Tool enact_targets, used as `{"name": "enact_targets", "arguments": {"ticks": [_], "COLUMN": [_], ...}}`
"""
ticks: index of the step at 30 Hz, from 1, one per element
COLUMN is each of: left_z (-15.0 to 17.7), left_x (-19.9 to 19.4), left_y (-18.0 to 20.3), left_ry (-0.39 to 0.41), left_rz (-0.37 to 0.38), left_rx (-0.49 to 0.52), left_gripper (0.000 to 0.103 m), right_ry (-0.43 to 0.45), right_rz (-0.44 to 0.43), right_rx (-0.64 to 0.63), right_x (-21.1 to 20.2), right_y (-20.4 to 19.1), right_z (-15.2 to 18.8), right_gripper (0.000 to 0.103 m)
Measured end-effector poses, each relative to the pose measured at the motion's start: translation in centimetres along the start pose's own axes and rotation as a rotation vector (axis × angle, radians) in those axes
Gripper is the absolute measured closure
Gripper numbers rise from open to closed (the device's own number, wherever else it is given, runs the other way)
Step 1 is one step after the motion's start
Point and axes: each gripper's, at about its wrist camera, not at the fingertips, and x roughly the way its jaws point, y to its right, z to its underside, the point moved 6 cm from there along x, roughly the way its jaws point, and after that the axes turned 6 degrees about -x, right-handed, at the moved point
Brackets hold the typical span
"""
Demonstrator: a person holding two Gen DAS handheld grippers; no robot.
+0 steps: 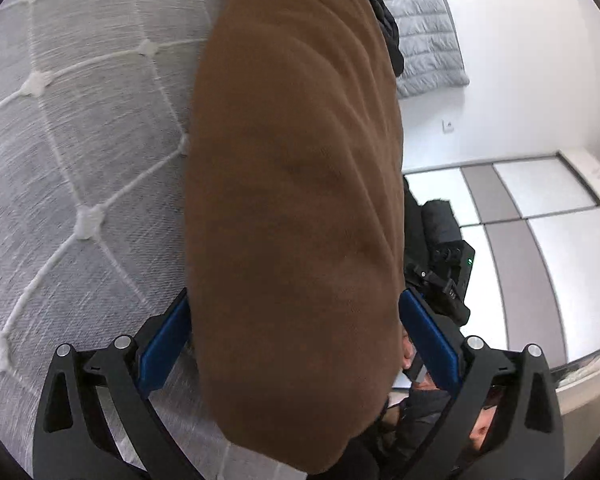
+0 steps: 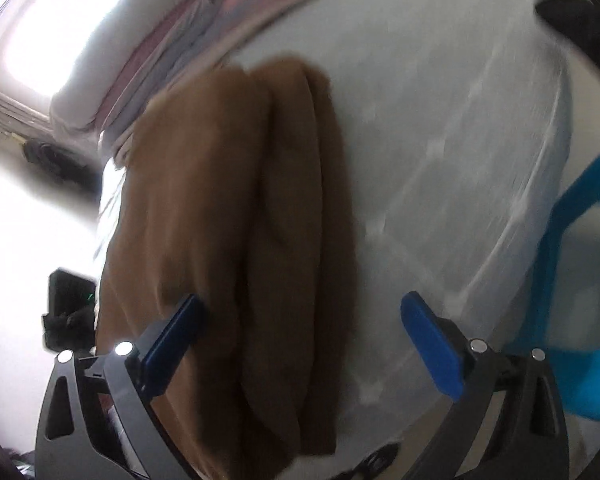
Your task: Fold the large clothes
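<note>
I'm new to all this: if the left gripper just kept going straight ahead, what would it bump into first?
Almost certainly the brown garment. It already fills the gap between the left gripper's blue pads, so it lies directly in the way. The quilted grey bed cover shows beside it and probably lies beneath, though depth is unclear.

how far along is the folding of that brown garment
Done: the brown garment already lies in several stacked folds on the quilted bed. In hand: the left gripper straddles the bundle with wide jaws, and whether its pads press the fabric is unclear; the right gripper is open, partly over the garment. Left: probably a final tidy or setting it by the folded pile.
</note>
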Motion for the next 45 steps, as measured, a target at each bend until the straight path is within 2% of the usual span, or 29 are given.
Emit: {"name": "enact_targets", "arguments": {"ticks": [2,4,6,8,9,12,13,14,16,19,21,23,26,27,28,29,31,32,34,35,38,40,42,44,45], "left_z": [0.2,0.1,0.0,-0.1,-0.2,-0.4,-0.3,0.0,-0.1,-0.6,-0.5,0.4,2.2,1.9,1.4,0.7,-0.7,-1.8,-3.2,-3.6,-3.8,-3.1,-2.9,-2.9,-2.8], "left_x": [0.9,1.8,2.0,2.2,2.2,2.2,1.8,1.3,-0.1,-3.3,-5.8,-7.3,-6.6,-6.8,-7.4,-8.1,-9.8,-10.8,-11.2,-10.9,-7.9,-5.3,-3.6,-3.2,-3.3], "left_y": [0.2,0.0,0.1,-0.1,-0.1,0.9,1.6,2.8,4.9,6.3,6.2,5.3,0.7,-0.3,-1.1,-1.2,-0.6,-0.1,-0.1,-0.3,-0.9,-0.6,-0.3,-0.4,0.0], "left_ry": [-0.029,-0.058,-0.054,-0.056,-0.055,-0.05,-0.039,-0.024,-0.003,0.04,0.041,0.002,-0.11,-0.11,-0.102,-0.084,0.011,0.054,0.08,0.085,0.029,-0.024,-0.053,-0.056,-0.047], "left_rz": [-0.029,-0.062,-0.056,-0.05,-0.035,0.017,0.03,0.013,-0.005,-0.048,-0.077,-0.11,-0.256,-0.271,-0.23,-0.193,-0.202,-0.18,-0.099,-0.106,-0.141,-0.16,-0.178,-0.153,-0.151], "left_rx": [0.043,0.085,0.087,0.08,0.072,0.068,0.086,0.133,0.2,0.222,0.216,0.224,0.195,0.168,0.12,0.093,0.115,0.121,0.075,0.063,0.029,0.052,0.08,0.07,0.089], "left_gripper": [0.008,0.008,0.007,0.007,0.007,0.008,0.011,0.023,0.029,0.031,0.031,0.03,0.024,0.023,0.023,0.023,0.023,0.023,0.023,0.022,0.021,0.015,0.013,0.013,0.017], "right_ry": [-0.037,-0.022,0.02,-0.011,-0.043,-0.032,-0.051,-0.067,-0.07,-0.084,-0.132,-0.193,-0.253,-0.248,-0.205,-0.176,-0.111,-0.082,-0.054,-0.047,-0.084,-0.113,-0.089,-0.079,-0.076], "right_rz": [-0.064,-0.093,-0.162,-0.255,-0.271,-0.303,-0.381,-0.45,-0.417,-0.559,-0.58,-0.59,-0.499,-0.511,-0.547,-0.546,-0.548,-0.551,-0.54,-0.537,-0.499,-0.466,-0.486,-0.512,-0.52], "right_rx": [0.048,0.053,0.056,0.078,0.077,0.083,0.103,0.097,0.026,0.004,-0.06,-0.092,-0.054,-0.023,0.025,0.048,0.078,0.088,0.093,0.09,0.104,0.144,0.163,0.191,0.196], "right_x": [1.1,0.9,0.1,0.1,1.0,2.7,2.3,2.7,3.4,3.2,3.6,4.6,6.4,6.4,5.6,4.9,3.2,2.6,1.8,2.0,4.4,6.6,6.9,6.7,6.7], "right_y": [1.1,1.4,1.0,1.0,0.9,1.3,0.2,-1.1,-3.6,-7.9,-10.6,-11.9,-9.8,-9.1,-7.9,-7.3,-6.1,-5.9,-5.9,-6.1,-6.8,-6.6,-6.7,-6.5,-6.8], "right_z": [0.6,0.7,0.5,1.4,1.8,1.1,1.8,2.7,3.3,4.8,6.9,9.3,12.1,12.4,12.5,12.5,11.8,11.2,10.1,9.5,8.6,8.7,8.7,8.6,8.8], "right_gripper": [0.007,0.007,0.007,0.007,0.006,0.005,0.005,0.005,0.005,0.005,0.005,0.005,0.005,0.006,0.006,0.006,0.006,0.006,0.006,0.006,0.006,0.005,0.005,0.005,0.005]}}
